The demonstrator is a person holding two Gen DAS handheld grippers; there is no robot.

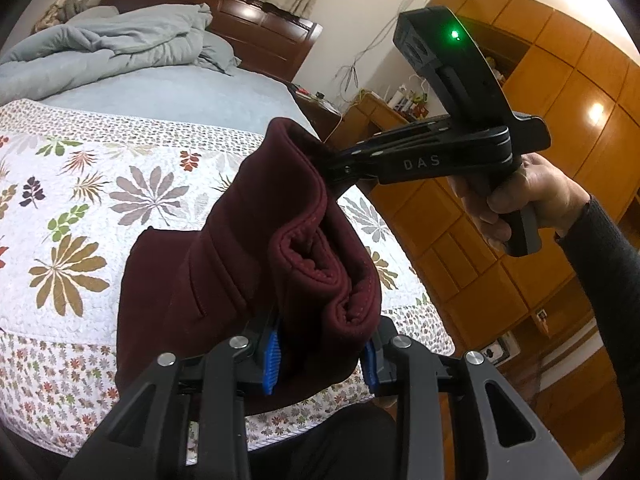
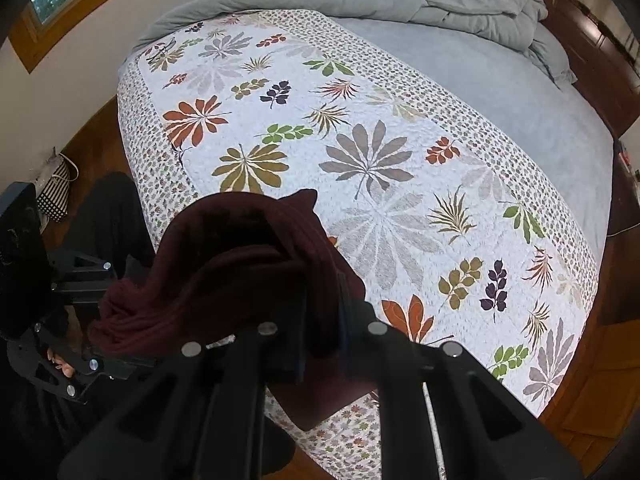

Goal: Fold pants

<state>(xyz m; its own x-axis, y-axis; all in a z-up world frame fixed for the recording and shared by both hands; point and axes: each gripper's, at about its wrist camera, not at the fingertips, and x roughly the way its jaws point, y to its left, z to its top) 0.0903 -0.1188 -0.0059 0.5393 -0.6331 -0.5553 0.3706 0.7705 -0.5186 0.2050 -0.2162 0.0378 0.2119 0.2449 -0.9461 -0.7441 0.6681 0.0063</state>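
Note:
The dark maroon pants (image 1: 240, 264) are bunched and lifted above the near edge of the bed. My left gripper (image 1: 322, 354) is shut on a thick fold of them between its blue pads (image 1: 271, 360). My right gripper (image 1: 328, 160) comes in from the right and is shut on the upper edge of the same pants. In the right wrist view the pants (image 2: 224, 272) fill the space between the right gripper's fingers (image 2: 322, 344), which clamp a fold. The left gripper's frame (image 2: 80, 344) shows at the lower left of that view, its tips hidden by the cloth.
The bed carries a white leaf-patterned quilt (image 2: 360, 160) with a crumpled grey-blue duvet (image 1: 108, 44) at the head end. Wooden wardrobes (image 1: 560, 128) stand to the right, a cluttered nightstand (image 1: 384, 108) beside the headboard. A checked bag (image 2: 54, 196) lies on the wooden floor.

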